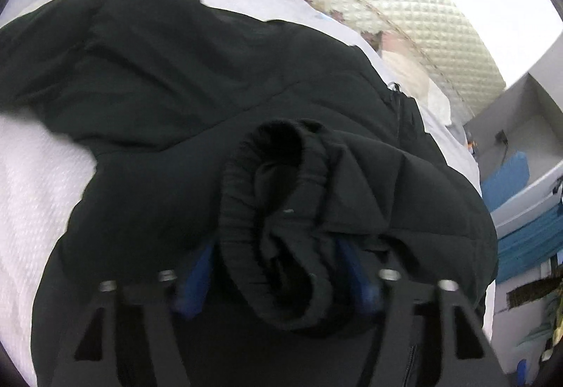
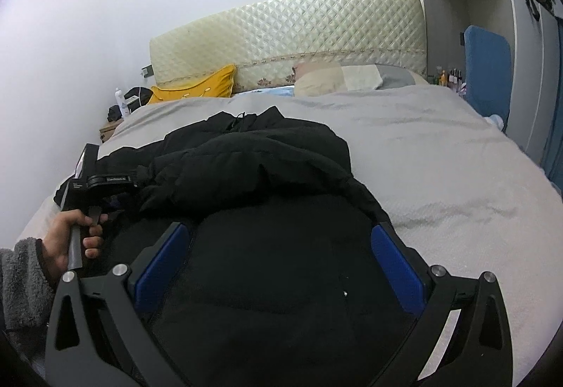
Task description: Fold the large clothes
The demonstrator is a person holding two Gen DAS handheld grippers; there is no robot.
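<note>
A large black padded jacket (image 2: 267,175) lies on the bed, its body spread across the cover. In the left wrist view the jacket (image 1: 158,77) fills the middle, and my left gripper (image 1: 278,267) is shut on its ribbed sleeve cuff (image 1: 267,197), bunched between the blue pads. In the right wrist view my right gripper (image 2: 281,260) is open, its blue pads (image 2: 397,267) wide apart above the jacket's near part, holding nothing. The left gripper's body (image 2: 102,182) and the hand holding it show at the jacket's left edge.
The bed has a light grey cover (image 2: 440,158) and a quilted cream headboard (image 2: 288,31). A yellow pillow (image 2: 197,87) and beige pillows (image 2: 334,77) lie at the head. A nightstand (image 2: 109,130) stands at the left; a blue panel (image 2: 487,70) and wardrobe stand at the right.
</note>
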